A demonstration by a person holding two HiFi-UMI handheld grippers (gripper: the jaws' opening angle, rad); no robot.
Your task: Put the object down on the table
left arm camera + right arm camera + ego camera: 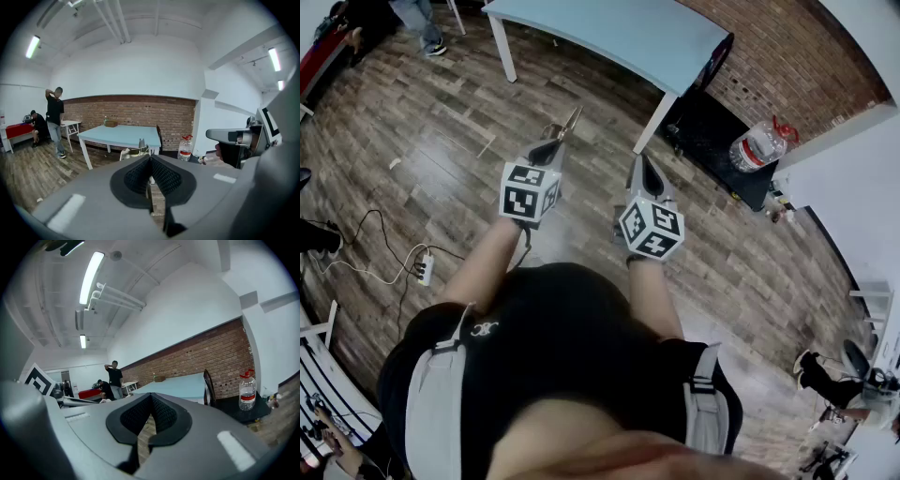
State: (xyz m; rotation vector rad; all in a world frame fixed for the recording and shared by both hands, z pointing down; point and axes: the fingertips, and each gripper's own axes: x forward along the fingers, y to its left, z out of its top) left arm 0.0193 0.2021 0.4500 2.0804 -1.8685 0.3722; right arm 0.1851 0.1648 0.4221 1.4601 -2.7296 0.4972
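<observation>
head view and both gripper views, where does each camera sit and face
head view: on the head, steeply down; torso, forearms, left gripper, right gripper show.
left gripper view: along its shut jaws pinching a thin object, toward the blue table.
right gripper view: along its shut jaws; all three share that table.
</observation>
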